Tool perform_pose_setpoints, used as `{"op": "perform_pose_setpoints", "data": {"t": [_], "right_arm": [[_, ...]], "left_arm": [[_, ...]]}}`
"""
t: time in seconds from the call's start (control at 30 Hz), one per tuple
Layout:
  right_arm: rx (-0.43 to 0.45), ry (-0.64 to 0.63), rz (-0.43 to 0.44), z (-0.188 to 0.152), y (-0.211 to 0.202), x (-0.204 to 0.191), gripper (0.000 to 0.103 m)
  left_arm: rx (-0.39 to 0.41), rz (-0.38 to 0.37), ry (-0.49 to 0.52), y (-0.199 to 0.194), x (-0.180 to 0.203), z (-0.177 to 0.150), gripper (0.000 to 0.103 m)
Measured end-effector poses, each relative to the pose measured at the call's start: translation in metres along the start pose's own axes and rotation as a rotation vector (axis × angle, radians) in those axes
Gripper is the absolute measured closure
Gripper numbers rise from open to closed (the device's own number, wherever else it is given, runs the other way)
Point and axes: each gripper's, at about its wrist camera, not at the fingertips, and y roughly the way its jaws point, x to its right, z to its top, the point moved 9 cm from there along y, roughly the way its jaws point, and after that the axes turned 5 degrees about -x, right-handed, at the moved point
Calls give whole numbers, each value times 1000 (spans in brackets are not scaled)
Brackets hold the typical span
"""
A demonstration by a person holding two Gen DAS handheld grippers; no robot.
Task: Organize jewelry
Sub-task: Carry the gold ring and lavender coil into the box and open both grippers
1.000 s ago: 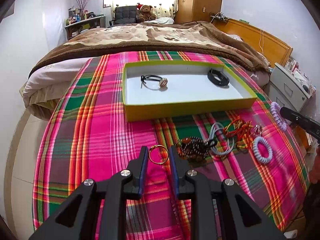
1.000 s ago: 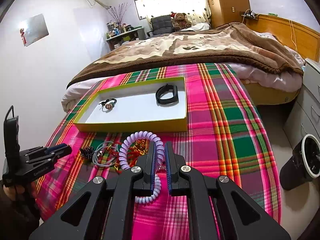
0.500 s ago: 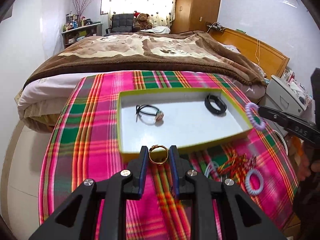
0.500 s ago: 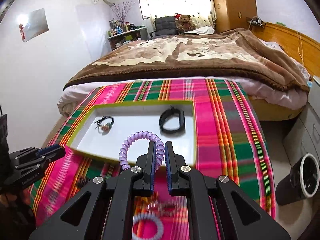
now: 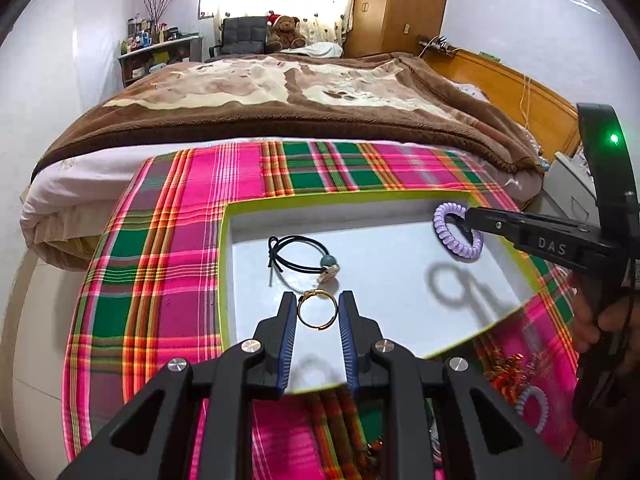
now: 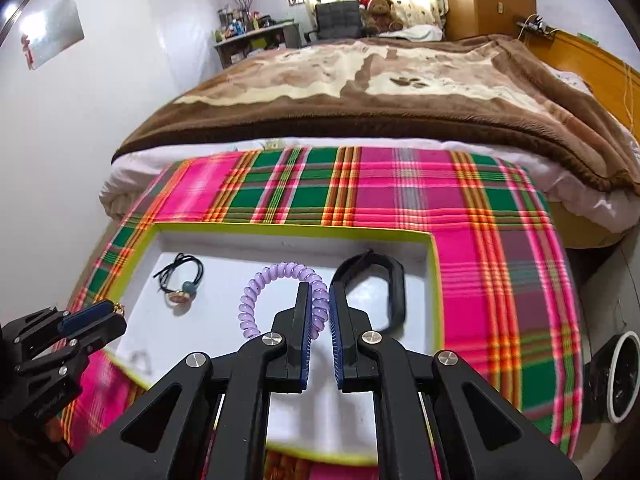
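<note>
My left gripper (image 5: 317, 309) is shut on a thin gold ring (image 5: 318, 326) and hangs over the near left part of the white tray with the yellow-green rim (image 5: 224, 264). My right gripper (image 6: 319, 300) is shut on a purple spiral hair tie (image 6: 256, 292) above the tray's middle right; in the left wrist view the tie (image 5: 444, 228) hangs off that gripper and casts a shadow on the tray floor. Inside the tray lie a black cord bracelet with a bead (image 5: 296, 256) and a black band (image 6: 396, 280).
The tray rests on a pink and green plaid cloth (image 5: 180, 240). A pile of loose jewelry (image 5: 512, 364) and a pale spiral tie (image 5: 534, 404) lie near the tray's front right. A bed with a brown blanket (image 5: 280, 112) stands behind, a round bin (image 6: 620, 376) to the right.
Both grippers have moved forward from the loose pile to over the tray, the left carrying the gold ring, the right the purple tie. Neither grip has changed.
</note>
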Motion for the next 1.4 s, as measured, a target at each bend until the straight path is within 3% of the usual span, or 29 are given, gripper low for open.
{"op": "perform_pose_setpoints", "data": {"t": [0.4,1.07,1.4], "right_arm": [[-81,-16,-8,8,43,-6,94],[-96,-3,-13,10,55,-7,94],[-78,3,-7,10,47,-5,94]], "left_arm": [[-51,19,-17,28,-11,-3,81],[-62,33,-14,38,-13,-3,80],[-62,23,-14,36,-11,-4,70]]}}
